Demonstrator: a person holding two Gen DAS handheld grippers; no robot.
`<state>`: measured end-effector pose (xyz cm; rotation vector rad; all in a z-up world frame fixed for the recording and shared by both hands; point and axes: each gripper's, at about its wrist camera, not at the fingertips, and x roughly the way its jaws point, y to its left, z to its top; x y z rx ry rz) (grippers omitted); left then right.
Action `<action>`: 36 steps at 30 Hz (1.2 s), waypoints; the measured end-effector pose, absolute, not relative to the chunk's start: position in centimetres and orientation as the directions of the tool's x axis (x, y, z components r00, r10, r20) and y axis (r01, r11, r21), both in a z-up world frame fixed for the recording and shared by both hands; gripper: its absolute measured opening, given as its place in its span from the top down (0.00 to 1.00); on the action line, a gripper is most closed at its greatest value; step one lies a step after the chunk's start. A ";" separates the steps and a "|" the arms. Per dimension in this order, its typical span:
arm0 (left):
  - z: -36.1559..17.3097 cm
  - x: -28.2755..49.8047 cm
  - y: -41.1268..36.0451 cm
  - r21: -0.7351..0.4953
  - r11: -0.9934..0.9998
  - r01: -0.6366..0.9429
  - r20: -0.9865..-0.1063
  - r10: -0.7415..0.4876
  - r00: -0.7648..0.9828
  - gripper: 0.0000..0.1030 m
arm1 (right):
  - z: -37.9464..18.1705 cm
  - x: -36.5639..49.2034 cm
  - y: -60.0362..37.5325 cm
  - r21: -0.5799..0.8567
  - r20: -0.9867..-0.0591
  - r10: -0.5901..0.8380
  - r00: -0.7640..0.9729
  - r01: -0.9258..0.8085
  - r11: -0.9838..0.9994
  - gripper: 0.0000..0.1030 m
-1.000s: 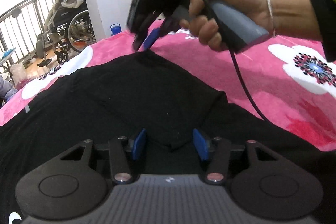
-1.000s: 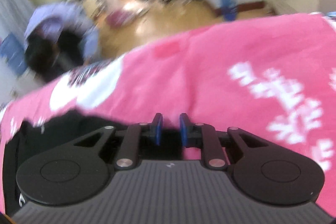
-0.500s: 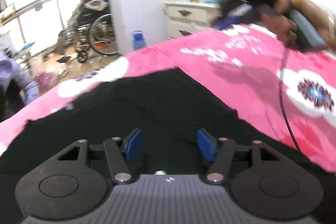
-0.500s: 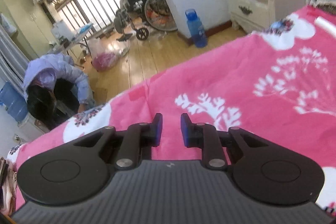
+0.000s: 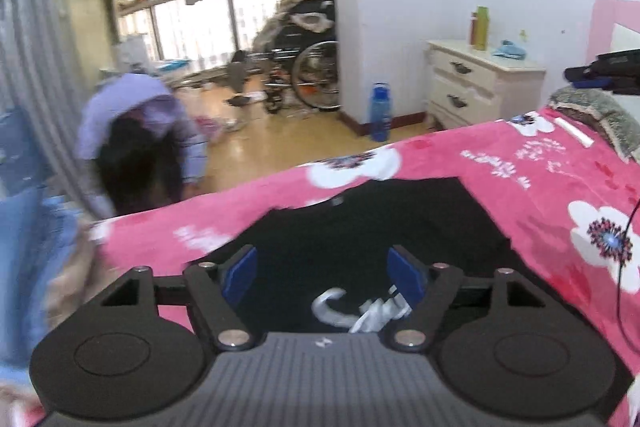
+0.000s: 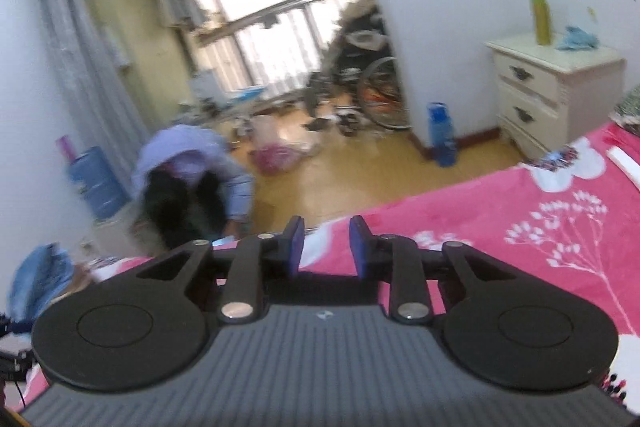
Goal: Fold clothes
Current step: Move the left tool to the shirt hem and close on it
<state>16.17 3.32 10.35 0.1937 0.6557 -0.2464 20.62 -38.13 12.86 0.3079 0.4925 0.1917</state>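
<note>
1 black shirt (image 5: 360,227) lies on pink floral blanket (image 5: 540,187); wheelchair (image 5: 304,67) behind.

blurred bending person (image 5: 136,143), shirt print (image 5: 360,311) partly hidden

shirt (image 5: 360,227) on bed (image 5: 540,195) | nightstand (image 5: 476,83) behind bed — bottle (image 5: 380,111) to its left

A black T-shirt (image 5: 372,223) with a silver print lay spread flat on the pink floral blanket (image 5: 552,187).
</note>
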 end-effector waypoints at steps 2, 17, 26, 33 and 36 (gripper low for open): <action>11.1 13.5 5.4 0.098 0.962 0.254 -0.634 -0.136 0.761 0.24 | 14.1 18.6 -36.3 0.329 -0.428 0.306 0.850 -0.168 0.929 0.70; -3.5 2.4 13.3 -0.185 0.983 -0.008 -0.862 -0.159 0.481 0.36 | 10.3 12.6 -16.1 0.409 -0.758 0.610 0.230 -0.561 0.720 0.62; -7.4 7.5 15.1 -0.326 0.945 0.002 -0.804 -0.278 0.526 0.46 | 6.7 14.4 -10.9 0.549 -0.728 0.678 0.102 -0.506 0.665 0.62; -10.3 11.9 14.5 -0.365 0.928 0.072 -0.781 -0.347 0.520 0.54 | 3.3 15.1 -12.6 0.629 -0.703 0.705 0.095 -0.381 0.678 0.62; -11.2 11.3 14.7 -0.388 0.919 0.067 -0.772 -0.364 0.520 0.56 | 2.2 15.4 -13.1 0.634 -0.712 0.697 0.087 -0.347 0.691 0.62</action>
